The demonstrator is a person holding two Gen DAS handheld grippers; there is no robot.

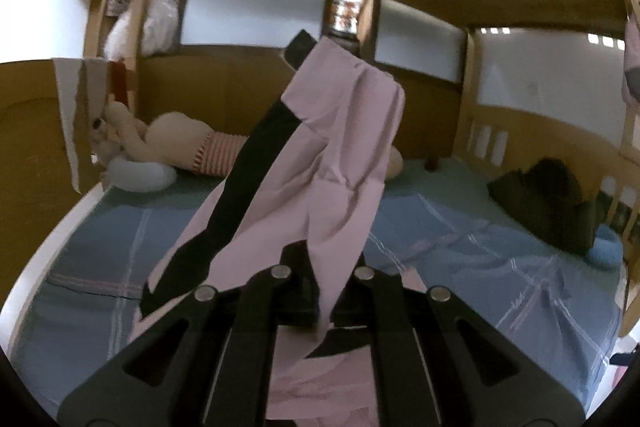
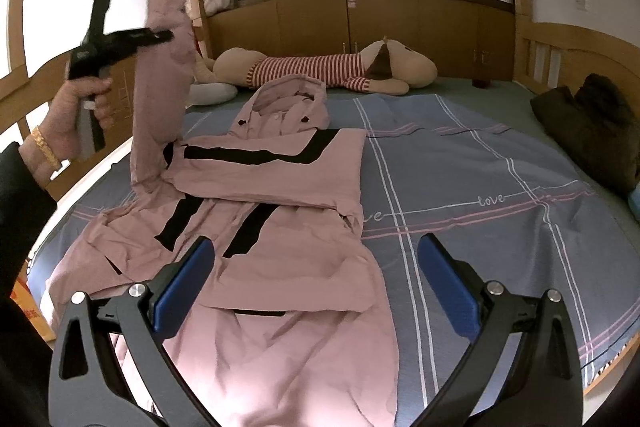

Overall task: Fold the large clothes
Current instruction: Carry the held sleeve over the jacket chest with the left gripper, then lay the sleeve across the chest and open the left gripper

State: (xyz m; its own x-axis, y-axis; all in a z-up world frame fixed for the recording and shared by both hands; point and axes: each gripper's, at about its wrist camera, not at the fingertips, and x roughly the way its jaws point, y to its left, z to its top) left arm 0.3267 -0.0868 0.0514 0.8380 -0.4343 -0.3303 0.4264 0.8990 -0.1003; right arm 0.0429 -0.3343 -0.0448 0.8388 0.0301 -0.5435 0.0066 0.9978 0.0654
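Note:
A large pink hooded jacket (image 2: 280,227) with black stripes lies spread on the bed, hood toward the far side. My left gripper (image 2: 166,35) is shut on the jacket's left sleeve (image 2: 160,95) and holds it lifted high above the bed. In the left wrist view the sleeve (image 1: 332,155) hangs across the front of the gripper (image 1: 320,283) and hides the fingertips. My right gripper (image 2: 316,287) is open and empty, its blue pads (image 2: 184,287) hovering over the jacket's lower body.
The bed has a blue-grey plaid sheet (image 2: 480,187). A big plush dog in a striped shirt (image 2: 320,67) lies along the far side. A dark bundle of clothes (image 2: 592,123) sits at the right rail. Wooden bed rails and headboard surround the mattress.

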